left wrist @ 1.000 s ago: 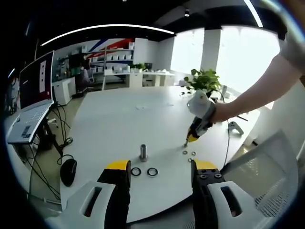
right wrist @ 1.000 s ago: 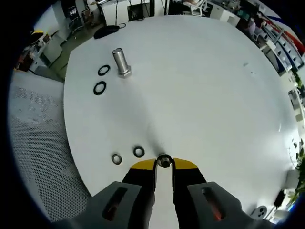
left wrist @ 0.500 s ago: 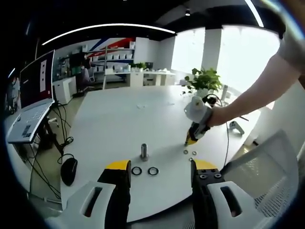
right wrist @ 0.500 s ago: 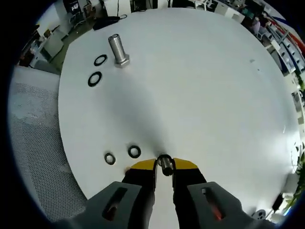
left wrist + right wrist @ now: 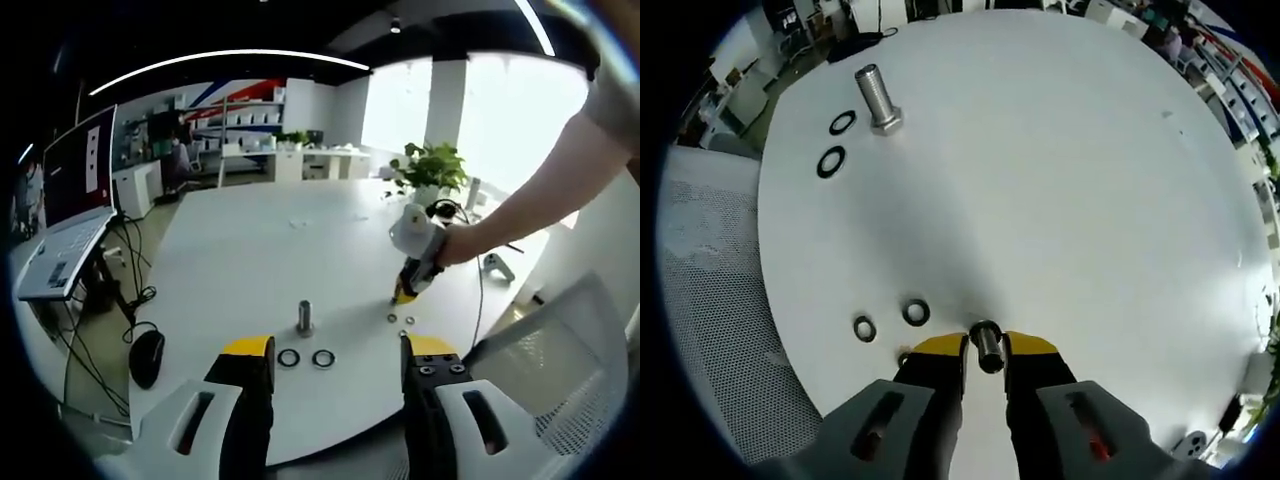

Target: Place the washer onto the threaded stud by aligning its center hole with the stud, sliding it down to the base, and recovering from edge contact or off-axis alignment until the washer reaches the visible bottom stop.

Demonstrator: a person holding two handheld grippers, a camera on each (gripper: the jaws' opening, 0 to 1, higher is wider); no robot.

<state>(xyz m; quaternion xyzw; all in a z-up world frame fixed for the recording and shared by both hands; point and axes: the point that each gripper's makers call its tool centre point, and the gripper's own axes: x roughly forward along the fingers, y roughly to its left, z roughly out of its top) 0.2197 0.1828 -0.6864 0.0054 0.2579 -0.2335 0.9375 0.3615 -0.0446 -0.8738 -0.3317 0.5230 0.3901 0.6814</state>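
Observation:
The threaded stud (image 5: 305, 318) (image 5: 876, 97) stands upright on its hex base on the round white table (image 5: 250, 250). My right gripper (image 5: 986, 352) is shut on a small metal washer (image 5: 986, 358), held just above the table's near part and well away from the stud. In the left gripper view that right gripper (image 5: 404, 291) hangs tip-down in a person's hand, to the right of the stud. My left gripper (image 5: 340, 350) is open and holds nothing, near the table's edge in front of the stud.
Two black rings (image 5: 289, 357) (image 5: 323, 357) lie beside the stud, also seen as rings (image 5: 842, 122) (image 5: 830, 161). Two small metal washers (image 5: 916, 312) (image 5: 865, 327) lie near my right jaws. A mesh chair (image 5: 710, 300) sits by the table edge. A laptop (image 5: 60, 250) stands left.
The washer in my right jaws has risen slightly off the table and looks larger. The right gripper view shifted a little. The left gripper stayed still.

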